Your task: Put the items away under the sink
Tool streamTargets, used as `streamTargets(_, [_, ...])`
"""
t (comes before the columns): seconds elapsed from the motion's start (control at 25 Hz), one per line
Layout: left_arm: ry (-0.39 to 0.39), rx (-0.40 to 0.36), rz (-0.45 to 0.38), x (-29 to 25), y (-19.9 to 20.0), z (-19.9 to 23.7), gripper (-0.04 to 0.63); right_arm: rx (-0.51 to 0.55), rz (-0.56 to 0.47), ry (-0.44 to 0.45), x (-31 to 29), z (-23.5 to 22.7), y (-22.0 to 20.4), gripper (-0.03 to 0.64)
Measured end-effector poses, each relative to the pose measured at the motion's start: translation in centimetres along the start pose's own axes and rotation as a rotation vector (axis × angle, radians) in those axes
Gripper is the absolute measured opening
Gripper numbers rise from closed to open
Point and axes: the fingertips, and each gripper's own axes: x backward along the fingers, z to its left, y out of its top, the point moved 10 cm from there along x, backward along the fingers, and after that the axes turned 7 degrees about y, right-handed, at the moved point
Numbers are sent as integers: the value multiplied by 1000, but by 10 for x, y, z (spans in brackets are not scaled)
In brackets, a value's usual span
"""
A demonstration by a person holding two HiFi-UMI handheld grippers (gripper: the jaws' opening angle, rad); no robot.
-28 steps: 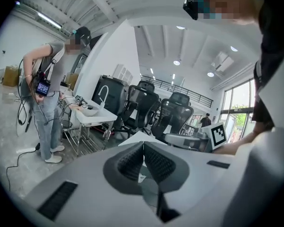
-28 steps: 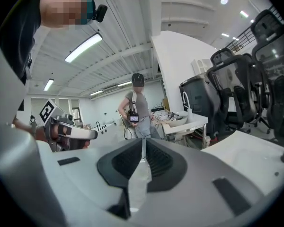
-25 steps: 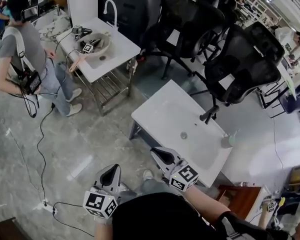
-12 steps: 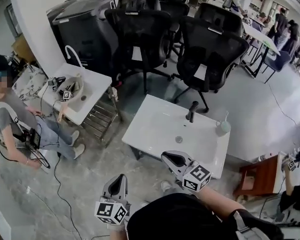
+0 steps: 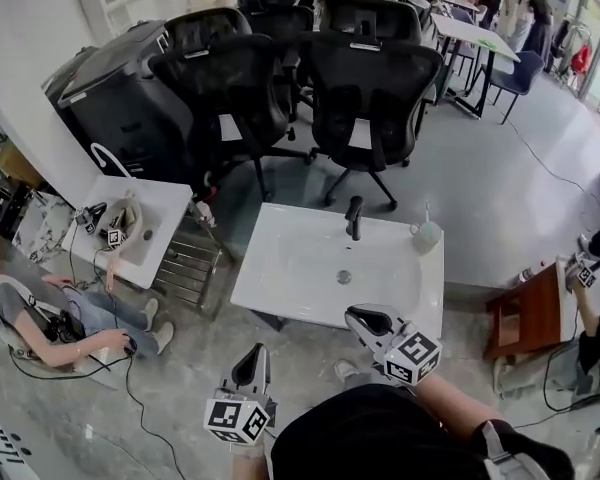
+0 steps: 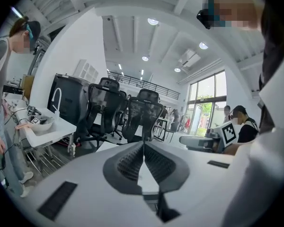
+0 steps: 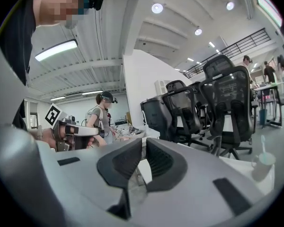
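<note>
Nearby, sink (image 5: 290, 268); closed left gripper (image 5: 257, 352), right gripper (image 5: 359, 316)

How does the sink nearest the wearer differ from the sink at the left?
The near sink has a black faucet; the left sink has a white arched faucet. The near sink's basin shows only its drain, with a cup at its back right corner; the left sink's basin holds marker-cube tools. A wire rack shows beneath the left sink; the near sink's underside is hidden. Both are white.
</note>
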Motion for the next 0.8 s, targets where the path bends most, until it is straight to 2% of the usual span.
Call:
streamTargets(0.28, [-66,-9,23,-18,-5,-22,23,-16,-8,-62,29,-6,-2,48])
streamTargets(0.8, [-94,-55,65,-36,-4,-28,23,-29,-14,-121,49,-12,-7,48])
